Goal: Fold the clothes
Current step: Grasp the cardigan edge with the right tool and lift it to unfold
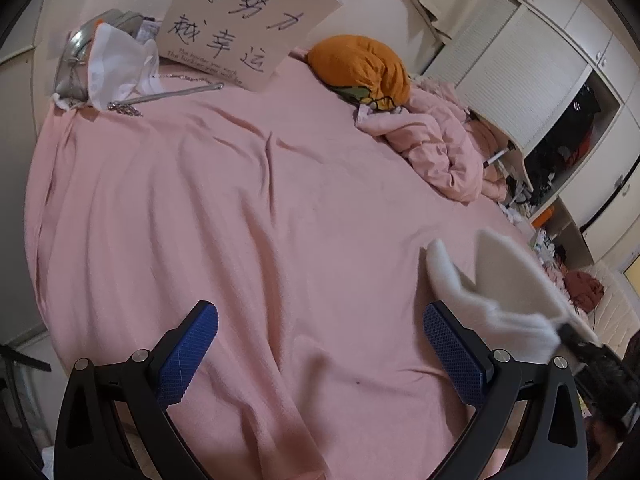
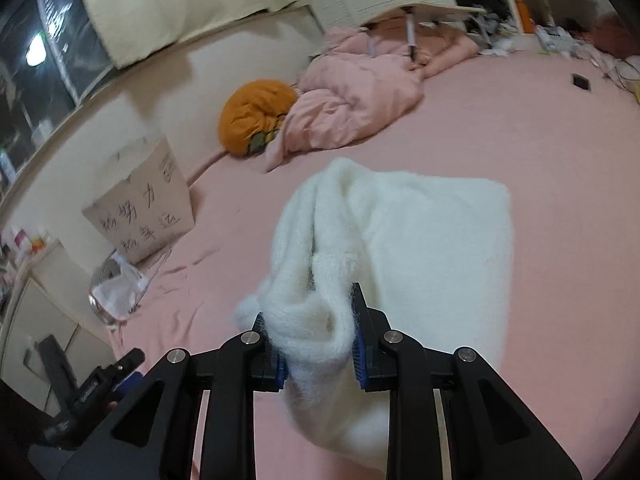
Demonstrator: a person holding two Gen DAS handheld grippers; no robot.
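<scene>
A white fluffy garment (image 2: 420,232) lies partly folded on the pink bed sheet (image 2: 560,160). My right gripper (image 2: 310,312) is shut on a bunched edge of it, and the wool bulges between the blue pads. In the left wrist view the same white garment (image 1: 460,280) shows blurred at the right, lifted a little off the pink bed sheet (image 1: 240,200). My left gripper (image 1: 320,312) hovers over bare sheet, open wide, with nothing between its blue fingers (image 1: 192,352). It stands to the left of the garment and apart from it.
A cardboard sign (image 1: 248,20) with handwriting leans at the bed's far side, beside a silver chain-strap bag (image 1: 80,60). An orange cushion (image 1: 360,68) and a crumpled pink duvet (image 1: 436,140) lie further right. A small dark object (image 2: 581,81) rests on the sheet. Cupboards line the wall.
</scene>
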